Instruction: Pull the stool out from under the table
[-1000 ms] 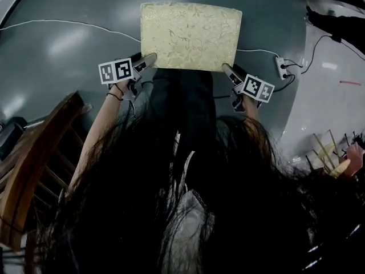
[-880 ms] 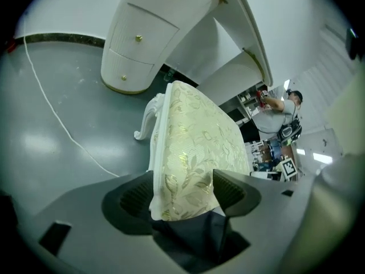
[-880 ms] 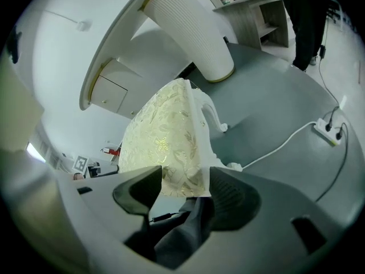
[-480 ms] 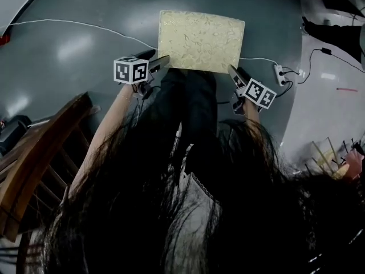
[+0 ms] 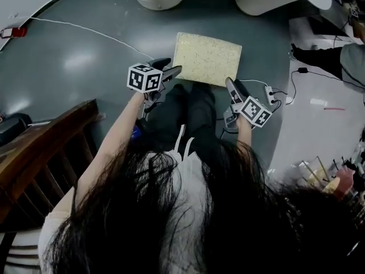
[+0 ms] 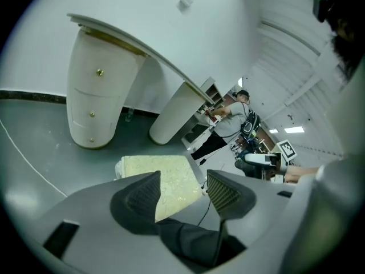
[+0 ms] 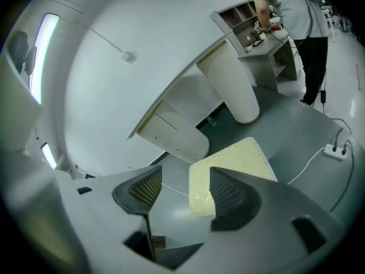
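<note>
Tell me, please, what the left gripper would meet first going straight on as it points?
Probably the stool: its yellow seat shows ahead through the left gripper's jaws, which have just been closing on nothing. Depth is unclear.

Grey floor [image 5: 68,67], stool [image 5: 206,59], white cable [image 5: 85,31], power strip [image 5: 270,94]

Just right of the right gripper [image 5: 232,84] we see a white power strip [image 5: 272,94] lying on the grey floor [image 5: 68,79], with a black cable [image 5: 292,87] curling away from it. A thin white cable [image 5: 85,30] runs across the floor from near the left gripper [image 5: 173,67] off to its left, and a small red thing [image 5: 16,32] lies near its far end. Behind and left of that gripper we find a dark wooden chair [image 5: 45,153] with a black box [image 5: 11,129] beside it. Well ahead and right of the right gripper, a person [image 5: 328,57] in dark trousers stands at a shelf unit [image 7: 239,13].
</note>
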The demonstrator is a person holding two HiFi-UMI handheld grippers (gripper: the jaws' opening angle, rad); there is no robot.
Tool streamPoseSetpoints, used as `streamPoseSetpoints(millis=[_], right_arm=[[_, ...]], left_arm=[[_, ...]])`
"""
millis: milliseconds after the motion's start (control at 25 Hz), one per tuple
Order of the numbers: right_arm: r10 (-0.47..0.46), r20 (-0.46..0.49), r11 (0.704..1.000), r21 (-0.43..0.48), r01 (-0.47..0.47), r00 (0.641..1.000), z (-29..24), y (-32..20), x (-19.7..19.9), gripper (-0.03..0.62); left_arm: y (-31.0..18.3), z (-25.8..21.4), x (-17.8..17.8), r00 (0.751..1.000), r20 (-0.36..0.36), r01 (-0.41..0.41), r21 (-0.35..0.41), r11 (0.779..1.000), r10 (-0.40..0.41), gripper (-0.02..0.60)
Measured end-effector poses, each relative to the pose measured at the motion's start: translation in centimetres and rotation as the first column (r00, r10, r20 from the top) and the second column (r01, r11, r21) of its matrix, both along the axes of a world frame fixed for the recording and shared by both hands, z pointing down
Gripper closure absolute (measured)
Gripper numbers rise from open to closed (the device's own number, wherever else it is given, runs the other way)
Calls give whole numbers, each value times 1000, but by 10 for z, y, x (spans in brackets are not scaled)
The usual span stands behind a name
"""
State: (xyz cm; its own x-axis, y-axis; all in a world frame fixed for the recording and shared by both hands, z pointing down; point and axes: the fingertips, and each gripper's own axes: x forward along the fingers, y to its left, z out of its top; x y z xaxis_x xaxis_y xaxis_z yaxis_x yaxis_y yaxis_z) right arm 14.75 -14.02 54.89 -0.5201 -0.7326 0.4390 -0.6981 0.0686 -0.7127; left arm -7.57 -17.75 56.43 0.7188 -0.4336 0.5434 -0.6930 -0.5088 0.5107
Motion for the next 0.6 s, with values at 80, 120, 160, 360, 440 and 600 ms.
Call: streamPoseSetpoints(millis=[80, 120, 160, 360, 440, 600], right_arm=[[-3, 4, 999, 37, 3, 1000, -31, 5, -9, 324], [-7, 3, 999, 52, 7, 1000, -45, 9, -13, 324], [-13, -2, 998, 66, 13, 1000, -58, 13, -17, 324], [-44, -43, 990, 133, 50, 998, -110, 30, -36, 324], [-46, -65, 988, 143, 55, 997, -116, 33, -40, 324], [-63, -83, 988, 137, 74, 995, -125, 52, -42, 329]], left_arm=[[0, -26, 1, 1000, -8, -27, 37, 999, 28, 328], [1, -41, 2, 999, -14, -41, 58, 997, 42, 331], [2, -57, 5, 998, -26, -52, 80, 995, 54, 336], [8, -129, 23, 981, -151, -98, 165, 981, 123, 389], [12, -148, 25, 976, -163, -110, 194, 975, 142, 410], [29, -168, 38, 977, -142, -126, 236, 964, 162, 422]])
